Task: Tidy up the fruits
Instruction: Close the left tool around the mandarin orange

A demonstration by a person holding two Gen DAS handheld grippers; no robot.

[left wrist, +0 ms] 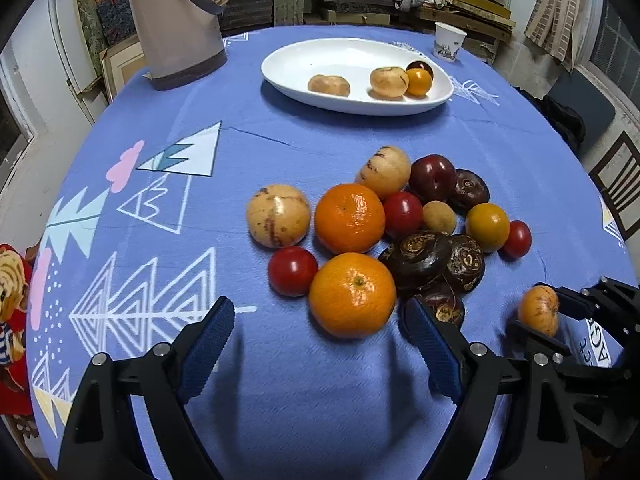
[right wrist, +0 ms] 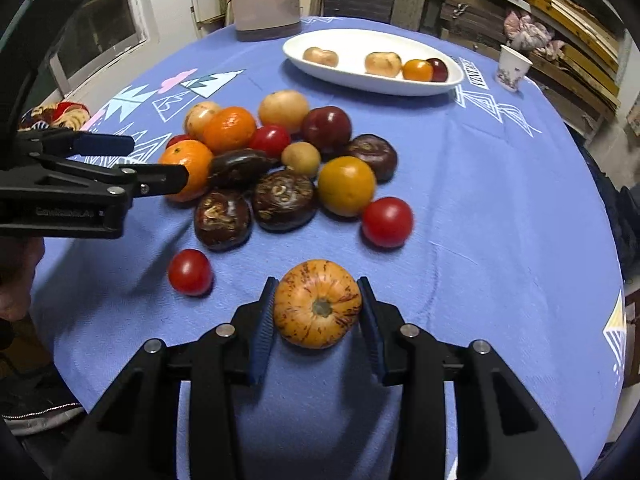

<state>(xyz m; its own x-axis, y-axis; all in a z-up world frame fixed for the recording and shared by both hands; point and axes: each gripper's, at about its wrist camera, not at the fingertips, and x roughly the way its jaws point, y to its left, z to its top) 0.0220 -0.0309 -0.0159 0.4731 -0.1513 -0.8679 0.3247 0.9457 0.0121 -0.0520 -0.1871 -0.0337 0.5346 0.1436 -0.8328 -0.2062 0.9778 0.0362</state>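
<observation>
I see the striped orange fruit [right wrist: 318, 304] clamped between the right gripper [right wrist: 318, 312] pads, down at the blue tablecloth [right wrist: 500, 220] on the near side of the fruit pile [right wrist: 280, 160]. My left gripper [left wrist: 320, 344] stands wide with nothing in it, just short of the nearest orange [left wrist: 352, 294]. White dish [left wrist: 288, 60] at the far side holds four fruits.

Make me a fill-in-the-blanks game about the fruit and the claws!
1. The white dish holds ___ fruits.
2. The right claw is shut on a speckled ___ fruit.
3. The left claw is ___ and holds nothing.
4. The paper cup stands ___ the dish.

Missing words: four; orange; open; beside
</observation>
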